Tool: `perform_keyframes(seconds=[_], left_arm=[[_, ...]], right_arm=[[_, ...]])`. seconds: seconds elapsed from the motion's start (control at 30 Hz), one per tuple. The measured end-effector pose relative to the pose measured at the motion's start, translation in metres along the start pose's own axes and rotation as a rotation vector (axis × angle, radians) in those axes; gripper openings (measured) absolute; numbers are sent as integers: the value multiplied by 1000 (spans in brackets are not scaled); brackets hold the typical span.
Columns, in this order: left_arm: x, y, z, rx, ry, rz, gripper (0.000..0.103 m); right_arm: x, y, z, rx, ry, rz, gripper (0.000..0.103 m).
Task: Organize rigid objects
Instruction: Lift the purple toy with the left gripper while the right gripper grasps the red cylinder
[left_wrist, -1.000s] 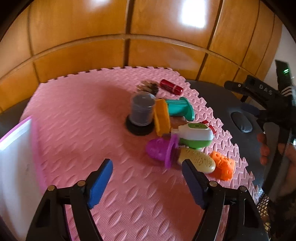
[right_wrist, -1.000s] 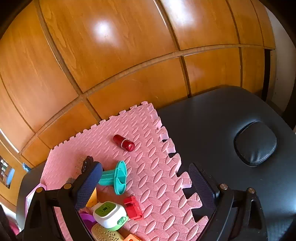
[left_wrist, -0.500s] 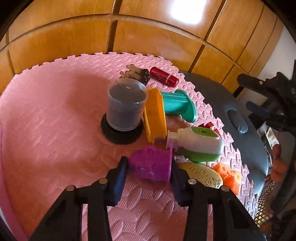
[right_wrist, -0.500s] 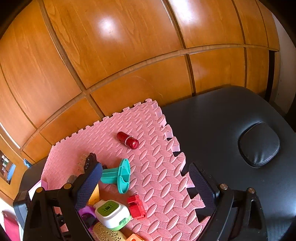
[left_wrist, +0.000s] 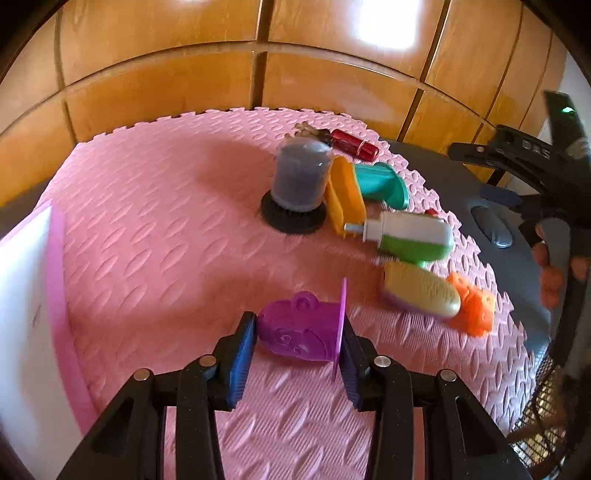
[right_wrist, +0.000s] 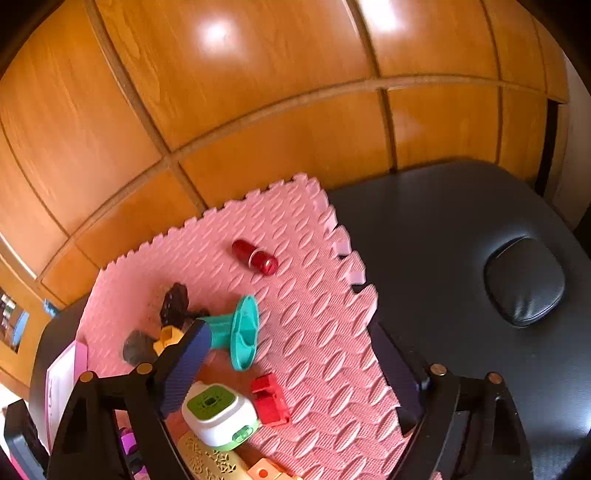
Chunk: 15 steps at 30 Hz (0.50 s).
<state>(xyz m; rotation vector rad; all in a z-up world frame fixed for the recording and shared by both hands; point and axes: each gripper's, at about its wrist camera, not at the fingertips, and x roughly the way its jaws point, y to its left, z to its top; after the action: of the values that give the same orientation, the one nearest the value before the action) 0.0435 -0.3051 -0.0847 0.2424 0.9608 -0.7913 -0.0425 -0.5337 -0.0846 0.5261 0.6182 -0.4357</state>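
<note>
Your left tongs (left_wrist: 297, 345) are clenched on the purple toy (left_wrist: 301, 332), both pads pressed to its sides over the pink foam mat (left_wrist: 155, 229), near the other toys. Your right tongs (right_wrist: 291, 363) are closing with nothing gripped, above the red block (right_wrist: 270, 400) and the teal piece (right_wrist: 240, 332).

Yellow toy (right_wrist: 214, 465) cut off below, dark clump (left_wrist: 314, 131) blurred

Bright warm light, glare patches on wood panels (right_wrist: 258, 92). Heavy fisheye bending, dark corners. Motion blur on toys (left_wrist: 406, 236), left view.
</note>
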Motion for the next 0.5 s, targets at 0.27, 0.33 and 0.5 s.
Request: perform_keyframes(seconds=[0.27,0.33,0.5], left_arm=[[-15,8,-3,-23,-14,-6,42],[-19,7,-2,-24,-22,-14,42],[-25,8,2,-39,-28,-33,42]], right_arm=[[47,25,33,-131,116,-2,78],[68,36,46,-173,161,-11,70],[118,58,70,-254,247,-56,68]])
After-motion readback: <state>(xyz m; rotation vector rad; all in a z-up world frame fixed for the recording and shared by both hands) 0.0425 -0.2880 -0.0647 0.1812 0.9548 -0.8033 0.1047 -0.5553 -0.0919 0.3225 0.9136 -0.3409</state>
